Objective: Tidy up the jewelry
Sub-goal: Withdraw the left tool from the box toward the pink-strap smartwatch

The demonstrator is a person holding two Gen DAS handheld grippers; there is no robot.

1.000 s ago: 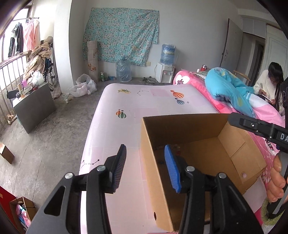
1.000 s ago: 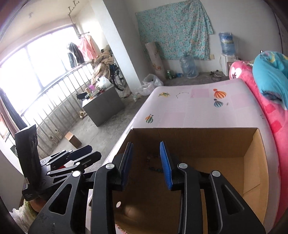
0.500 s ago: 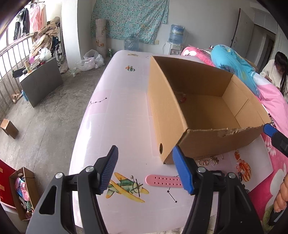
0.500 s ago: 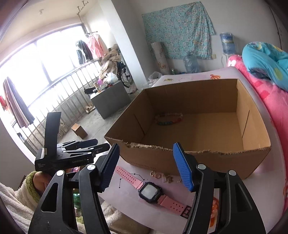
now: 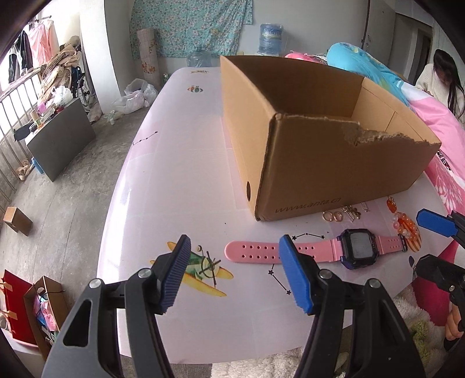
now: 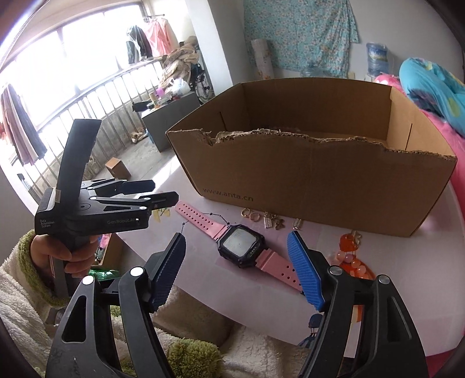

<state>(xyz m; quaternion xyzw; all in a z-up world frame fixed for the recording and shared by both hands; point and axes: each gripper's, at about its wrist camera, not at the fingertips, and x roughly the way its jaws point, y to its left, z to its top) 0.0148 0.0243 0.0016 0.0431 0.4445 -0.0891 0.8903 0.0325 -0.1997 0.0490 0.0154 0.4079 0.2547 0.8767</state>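
The right gripper hangs over the near edge of the pale pink table with its jaws spreading wider at this moment and nothing between the blue pads; seen past them, the pink watch lies flat on the tabletop, its dark face up and its strap stretched out to both sides. The left gripper stands with its jaws well apart and empty too, above the printed airplane picture and the free end of the watch strap, which lies on the table just beyond its right pad. A hand in a fluffy white sleeve with a green cuff grips the left gripper's handle. Behind the watch, close to the front wall of the open cardboard box, lie two small gold rings side by side, then a few small silver pieces, too small to tell apart. To the right of the watch rests an orange beaded ornament, partly hidden behind the right gripper's pad. The box has a torn front rim; its floor is hidden from both views. Beyond the table are a grey cabinet, a water dispenser bottle and a flowered cloth on the wall. A seated person shows at the far right in the left wrist view.
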